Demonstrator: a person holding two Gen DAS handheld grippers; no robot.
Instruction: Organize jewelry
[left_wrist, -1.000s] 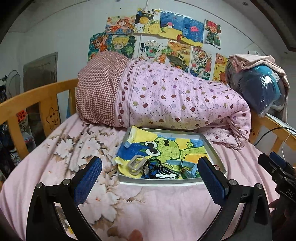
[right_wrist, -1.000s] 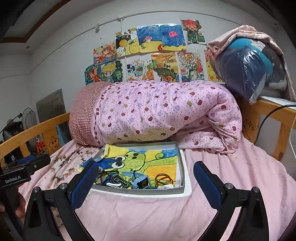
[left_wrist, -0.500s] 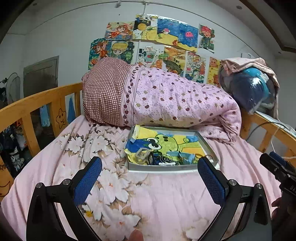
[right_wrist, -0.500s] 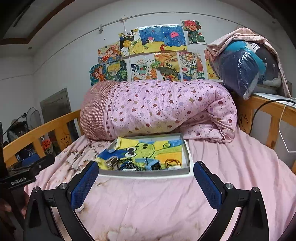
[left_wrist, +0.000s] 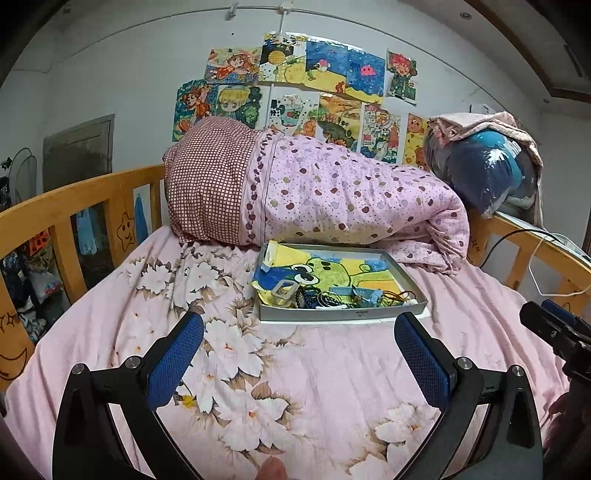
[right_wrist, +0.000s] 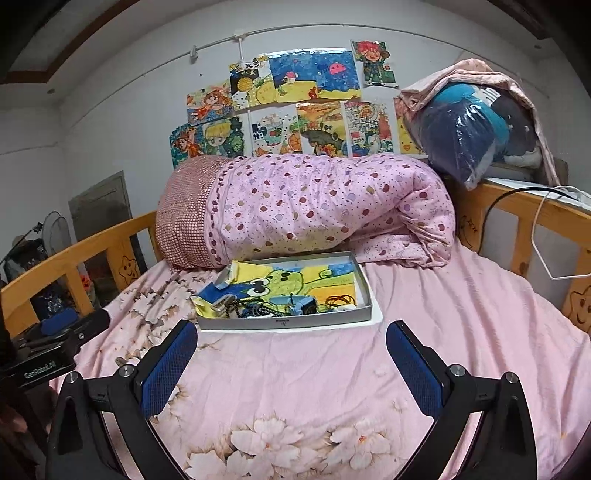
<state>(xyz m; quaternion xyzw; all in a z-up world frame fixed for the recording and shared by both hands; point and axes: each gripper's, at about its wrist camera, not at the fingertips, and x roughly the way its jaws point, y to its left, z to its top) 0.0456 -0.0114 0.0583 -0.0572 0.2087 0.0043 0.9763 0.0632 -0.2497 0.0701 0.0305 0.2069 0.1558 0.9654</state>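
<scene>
A shallow grey tray (left_wrist: 343, 314) (right_wrist: 284, 324) lies on the pink bed, lined with a frog drawing. Along its near edge sits a tangle of jewelry (left_wrist: 325, 297) (right_wrist: 258, 308): dark bead strings, a pale square buckle, blue pieces and an orange cord ring (right_wrist: 341, 300). My left gripper (left_wrist: 299, 345) hangs open over the flowered sheet, well short of the tray, nothing between its blue pads. My right gripper (right_wrist: 291, 354) is open too, also short of the tray and holding nothing. Each gripper shows at the edge of the other's view.
A rolled pink dotted quilt (left_wrist: 332, 199) lies right behind the tray. Wooden bed rails (left_wrist: 74, 210) (right_wrist: 524, 210) run along both sides. A blue bundle in plastic (right_wrist: 465, 136) rests on the right rail, with cables (right_wrist: 535, 229) hanging there. Drawings cover the wall.
Both grippers have pulled back and up from the tray, which now looks smaller and farther off. Both stay open and nothing in the tray has shifted.
</scene>
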